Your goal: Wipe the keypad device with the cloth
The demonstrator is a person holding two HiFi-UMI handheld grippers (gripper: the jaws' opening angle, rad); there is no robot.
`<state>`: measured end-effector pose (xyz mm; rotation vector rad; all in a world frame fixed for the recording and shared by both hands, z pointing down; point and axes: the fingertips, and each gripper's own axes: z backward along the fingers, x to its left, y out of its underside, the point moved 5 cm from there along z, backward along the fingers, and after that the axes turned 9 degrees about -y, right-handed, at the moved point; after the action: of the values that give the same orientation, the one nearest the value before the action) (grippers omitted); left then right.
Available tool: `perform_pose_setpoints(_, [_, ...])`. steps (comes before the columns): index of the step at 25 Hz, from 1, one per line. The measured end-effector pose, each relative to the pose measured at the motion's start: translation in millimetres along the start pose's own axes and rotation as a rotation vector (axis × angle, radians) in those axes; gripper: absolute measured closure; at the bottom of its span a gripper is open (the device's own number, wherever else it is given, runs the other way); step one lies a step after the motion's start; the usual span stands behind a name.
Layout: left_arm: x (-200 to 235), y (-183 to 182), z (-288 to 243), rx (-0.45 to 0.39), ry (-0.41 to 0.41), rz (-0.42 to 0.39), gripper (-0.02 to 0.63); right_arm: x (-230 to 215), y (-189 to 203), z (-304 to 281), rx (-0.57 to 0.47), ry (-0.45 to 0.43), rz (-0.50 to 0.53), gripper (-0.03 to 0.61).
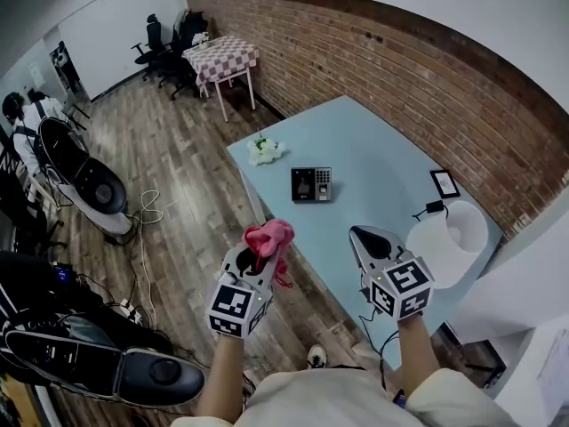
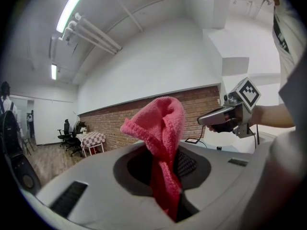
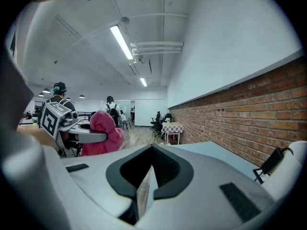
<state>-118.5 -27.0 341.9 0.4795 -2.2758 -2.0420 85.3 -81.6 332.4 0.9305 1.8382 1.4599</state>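
The keypad device [image 1: 311, 184], black with a small screen and keys, lies flat on the light blue table [image 1: 373, 158]. My left gripper [image 1: 263, 249] is shut on a pink cloth [image 1: 271, 235], which bunches up above the jaws [image 2: 160, 128]. It hovers off the table's near left edge, short of the device. My right gripper [image 1: 363, 234] is held level beside it over the table's near part, jaws shut with nothing between them [image 3: 144, 190]. Each gripper shows in the other's view: the right gripper [image 2: 225, 114], and the left gripper [image 3: 72, 126] with the pink cloth [image 3: 101, 133].
A white flower bunch [image 1: 264, 149] sits at the table's far left corner. A small black frame [image 1: 444, 182], a plug with cable [image 1: 434, 207] and a white round object [image 1: 449, 237] lie by the brick wall. People and chairs stand across the wood floor.
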Motion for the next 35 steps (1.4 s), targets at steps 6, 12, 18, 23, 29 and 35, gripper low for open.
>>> perform_pose_setpoints(6, [-3.7, 1.0, -26.2, 0.005, -0.018, 0.007, 0.512, -20.3, 3.2, -9.8, 0.01, -0.033, 0.005, 0.569])
perform_pose_setpoints(12, [0.3, -0.9, -51.0, 0.015, -0.026, 0.007, 0.512, -37.2, 2.3, -24.8, 0.012, -0.05, -0.004, 0.57])
perform_pose_setpoints(18, [-7.8, 4.2, -65.1, 0.024, -0.017, 0.006, 0.512, -44.8, 13.2, -23.6, 0.029, -0.06, 0.001, 0.569])
perform_pose_setpoints(23, [16.5, -7.4, -75.4, 0.036, 0.013, 0.016, 0.512, -42.7, -5.7, -35.8, 0.049, -0.028, -0.019, 0.569])
perform_pose_setpoints(29, [16.7, 17.5, -117.6, 0.06, 0.037, 0.018, 0.512, -72.2, 21.2, -54.8, 0.053, -0.001, -0.045, 0.569])
perform_pose_setpoints(35, [30.7, 46.2, -166.1, 0.082, 0.076, 0.02, 0.512, -97.8, 50.0, -83.9, 0.061, 0.057, -0.095, 0.569])
